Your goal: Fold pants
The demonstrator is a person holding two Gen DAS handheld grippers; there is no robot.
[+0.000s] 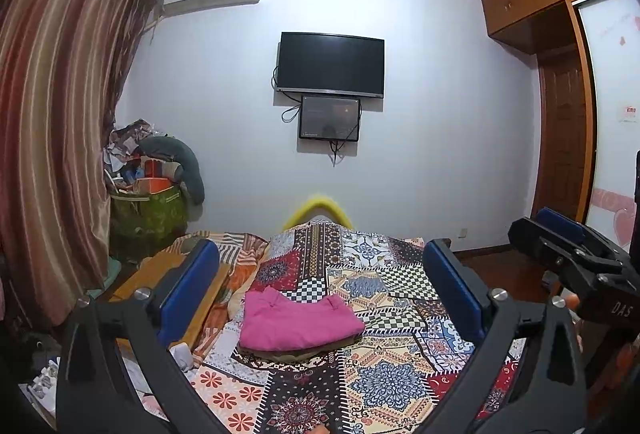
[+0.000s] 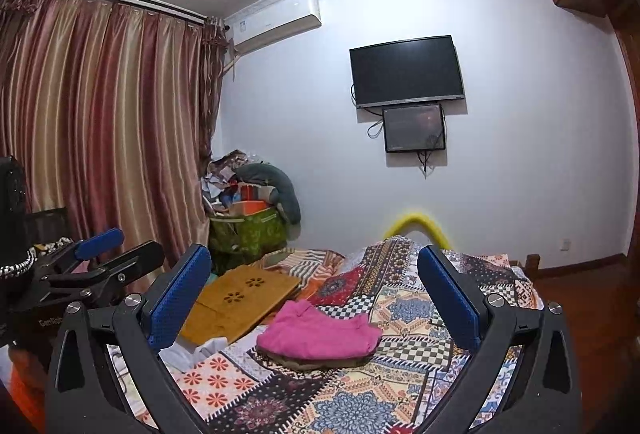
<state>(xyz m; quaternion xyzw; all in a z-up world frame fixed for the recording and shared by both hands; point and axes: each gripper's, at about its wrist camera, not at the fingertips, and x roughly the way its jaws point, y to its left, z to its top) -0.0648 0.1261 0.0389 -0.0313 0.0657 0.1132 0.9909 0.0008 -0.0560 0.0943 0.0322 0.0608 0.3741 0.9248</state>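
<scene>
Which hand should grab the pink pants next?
Probably the left. Both grippers, left gripper and right gripper, hang open above the bed. The pink pants lie more centred between the left's fingers; in the right view they sit nearer its left finger.

Folded pants [image 1: 298, 322] lying on bedspread [image 1: 384, 366], mid-bed, atop another folded garment [image 2: 320, 361]. Wooden board [image 2: 240, 300] sitting left of pants at bed edge. Television [image 1: 330, 64] hanging on wall behind bed, smaller screen [image 1: 330, 118] just below. Cluttered bag [image 1: 148, 212] standing in far left corner, beside curtain [image 1: 52, 138].
</scene>
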